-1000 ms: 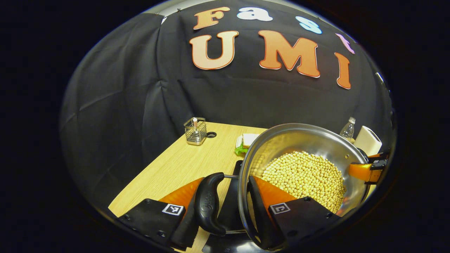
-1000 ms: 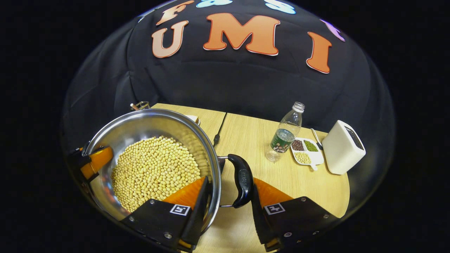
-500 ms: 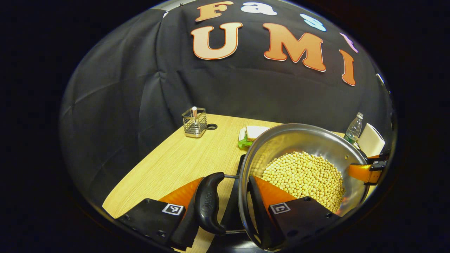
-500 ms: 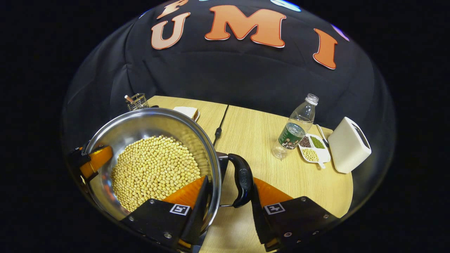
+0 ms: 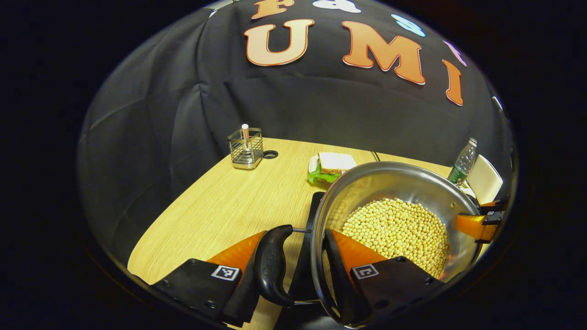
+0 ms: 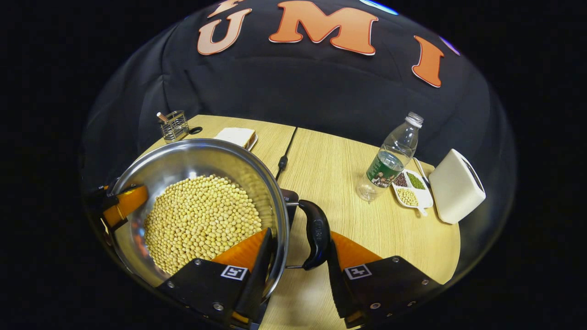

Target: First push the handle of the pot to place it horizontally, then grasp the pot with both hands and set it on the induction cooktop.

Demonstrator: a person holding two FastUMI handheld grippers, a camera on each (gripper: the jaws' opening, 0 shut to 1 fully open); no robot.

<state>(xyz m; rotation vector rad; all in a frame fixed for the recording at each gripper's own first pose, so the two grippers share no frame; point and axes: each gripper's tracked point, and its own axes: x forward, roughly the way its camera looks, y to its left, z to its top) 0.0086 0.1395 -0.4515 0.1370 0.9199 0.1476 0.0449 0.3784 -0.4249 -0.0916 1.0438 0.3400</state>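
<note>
The pot [image 5: 394, 220] of beans hangs between both grippers, and more table [image 5: 220, 206] shows beneath than a second ago: it has been raised and carried. The left gripper [image 5: 298, 275] jaws pinch handle and rim together; the right gripper [image 6: 298, 270] jaws do likewise on the opposite handle [image 6: 315, 240]. A dark slab under the pot is probably the cooktop [image 5: 316, 206], so lowering seems close.

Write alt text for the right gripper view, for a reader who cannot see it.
The right gripper clamps a steel pot of soybeans, one finger inside the rim, the other outside its black handle; the left gripper holds the far rim. On the wooden table behind stand a bottle, a sectioned dish and a white box.
</note>
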